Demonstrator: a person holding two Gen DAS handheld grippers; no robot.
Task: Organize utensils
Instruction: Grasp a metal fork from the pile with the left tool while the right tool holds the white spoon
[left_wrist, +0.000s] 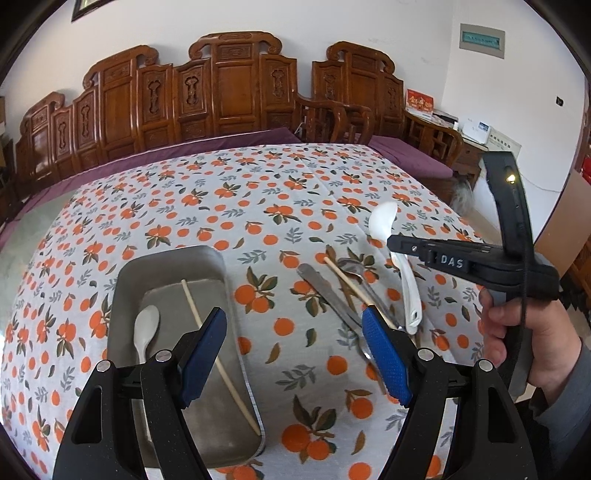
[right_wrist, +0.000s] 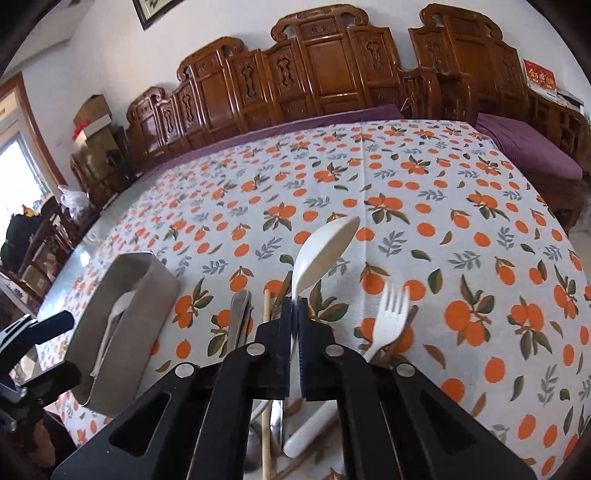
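Both wrist views close above the tablecloth (left_wrist: 280, 192), facing the carved bench (right_wrist: 317, 66)

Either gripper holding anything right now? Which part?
Right gripper is shut on the white spoon, gripping its handle just below the bowl. Left gripper is open, empty.

Left gripper (left_wrist: 295, 354): black arms, silver screws, blue textured pads (left_wrist: 388, 358). Right gripper (right_wrist: 294, 343): black, white "DAS" label, black cable. Bare hand (left_wrist: 517, 332), grey sleeve (left_wrist: 565, 406).
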